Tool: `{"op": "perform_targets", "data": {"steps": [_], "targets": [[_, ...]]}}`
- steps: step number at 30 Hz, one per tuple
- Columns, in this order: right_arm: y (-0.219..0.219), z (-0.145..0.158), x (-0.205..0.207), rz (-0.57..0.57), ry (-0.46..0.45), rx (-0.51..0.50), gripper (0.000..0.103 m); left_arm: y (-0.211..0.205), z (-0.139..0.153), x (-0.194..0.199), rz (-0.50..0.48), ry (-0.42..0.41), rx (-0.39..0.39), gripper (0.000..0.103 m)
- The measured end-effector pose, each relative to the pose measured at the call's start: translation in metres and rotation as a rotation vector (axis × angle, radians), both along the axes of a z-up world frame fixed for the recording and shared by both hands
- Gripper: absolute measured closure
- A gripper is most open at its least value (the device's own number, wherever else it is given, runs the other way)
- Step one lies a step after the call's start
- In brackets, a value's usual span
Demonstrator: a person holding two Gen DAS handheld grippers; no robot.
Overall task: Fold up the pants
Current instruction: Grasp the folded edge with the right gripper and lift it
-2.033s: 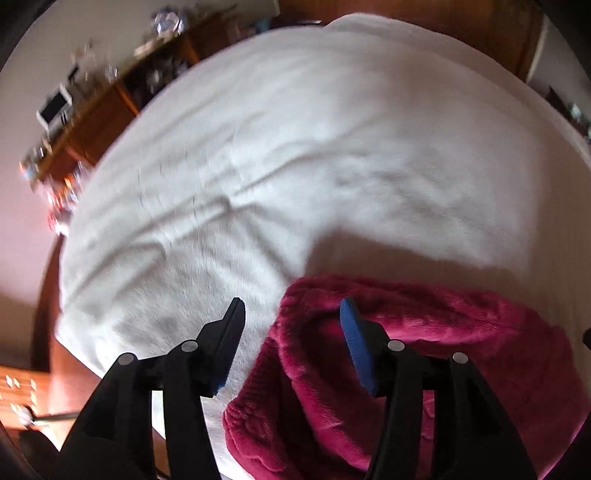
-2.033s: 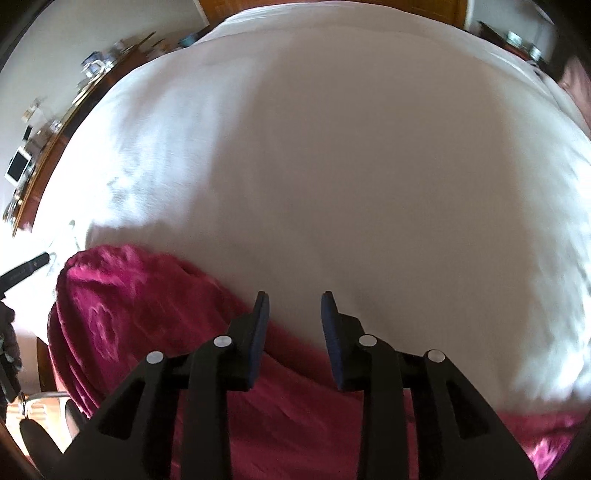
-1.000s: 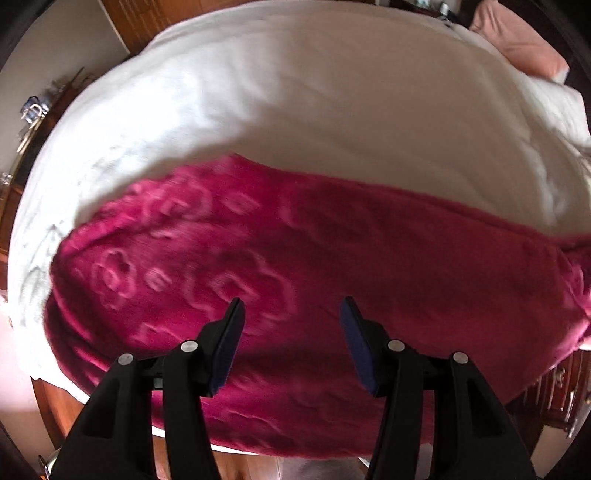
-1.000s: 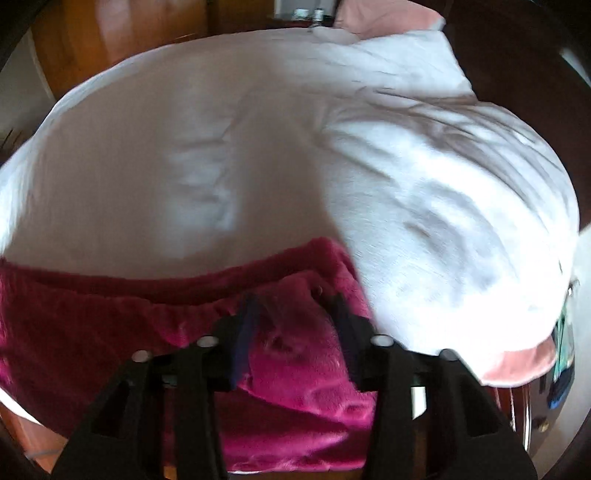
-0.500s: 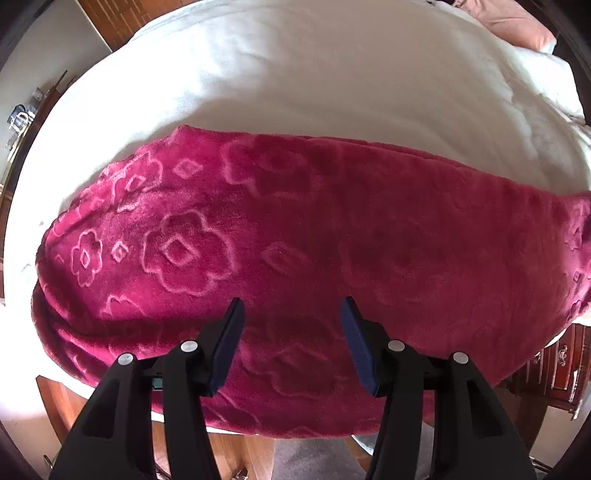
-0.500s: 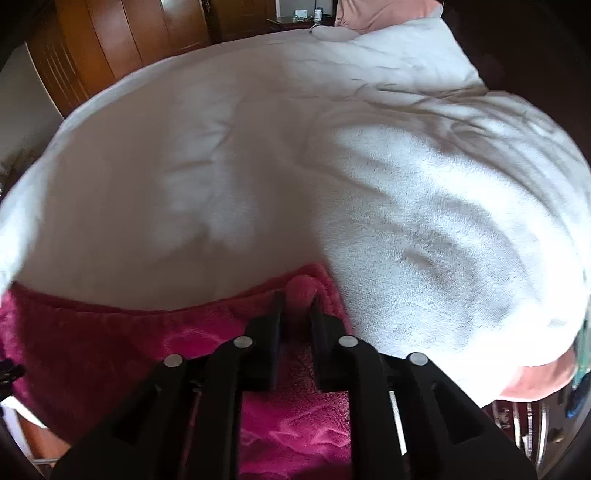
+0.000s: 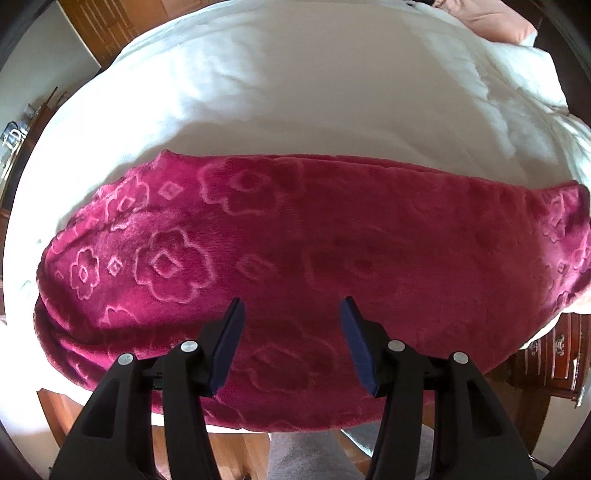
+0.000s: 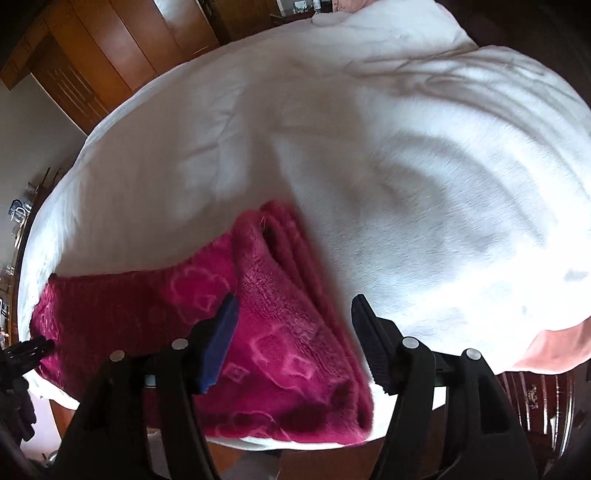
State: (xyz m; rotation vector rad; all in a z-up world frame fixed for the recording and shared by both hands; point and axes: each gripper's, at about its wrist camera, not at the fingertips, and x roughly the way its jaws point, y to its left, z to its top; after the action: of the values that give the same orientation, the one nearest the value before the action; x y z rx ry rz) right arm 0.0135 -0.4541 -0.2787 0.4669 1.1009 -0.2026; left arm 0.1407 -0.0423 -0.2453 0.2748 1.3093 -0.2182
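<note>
The magenta fleece pants [image 7: 332, 258], embossed with flowers, lie folded lengthwise across the near edge of a white bed [image 7: 314, 92]. My left gripper [image 7: 291, 317] is open and empty, hovering above the middle of the pants. In the right wrist view the pants' right end [image 8: 288, 332] shows stacked fold layers. My right gripper [image 8: 293, 310] is open and empty just above that end. The left gripper's tip [image 8: 26, 350] shows at the far left of the right wrist view.
The white bedspread [image 8: 406, 166] stretches beyond the pants. Pink pillows [image 7: 491, 18] lie at the bed's far end. A wooden wardrobe [image 8: 110, 48] stands behind the bed, a dark wooden dresser [image 7: 554, 354] at the right, wooden floor below the bed edge.
My right gripper was shut on the pants' right end half a second ago; now it has opened and let go. My left gripper stayed open and drew back slightly over the pants.
</note>
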Motion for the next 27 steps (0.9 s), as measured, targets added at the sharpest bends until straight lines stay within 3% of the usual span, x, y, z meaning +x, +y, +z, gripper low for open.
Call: {"op": "perform_targets", "data": {"steps": [3,6,7,10,18,27], "targets": [[0.006,-0.018,0.011,0.021,0.043,0.007,0.04,0.004,0.003,-0.004,0.005,-0.004,0.005,0.049],[0.009,-0.027,0.019,0.034,0.079,-0.046,0.057,0.014,0.007,-0.009,0.028,-0.006,0.009,0.049],[0.01,-0.027,0.019,0.029,0.078,-0.019,0.068,0.018,0.007,-0.01,0.036,-0.005,0.01,0.049],[0.016,-0.02,0.019,0.032,0.084,0.008,0.084,0.033,0.008,-0.013,0.069,0.002,0.008,0.049],[0.054,0.035,0.019,0.044,-0.042,0.245,0.086,0.063,0.0,-0.002,0.132,0.055,-0.056,0.049],[0.154,0.065,0.063,0.082,-0.088,0.509,0.086,0.104,0.002,0.03,0.155,0.065,-0.113,0.049]]}}
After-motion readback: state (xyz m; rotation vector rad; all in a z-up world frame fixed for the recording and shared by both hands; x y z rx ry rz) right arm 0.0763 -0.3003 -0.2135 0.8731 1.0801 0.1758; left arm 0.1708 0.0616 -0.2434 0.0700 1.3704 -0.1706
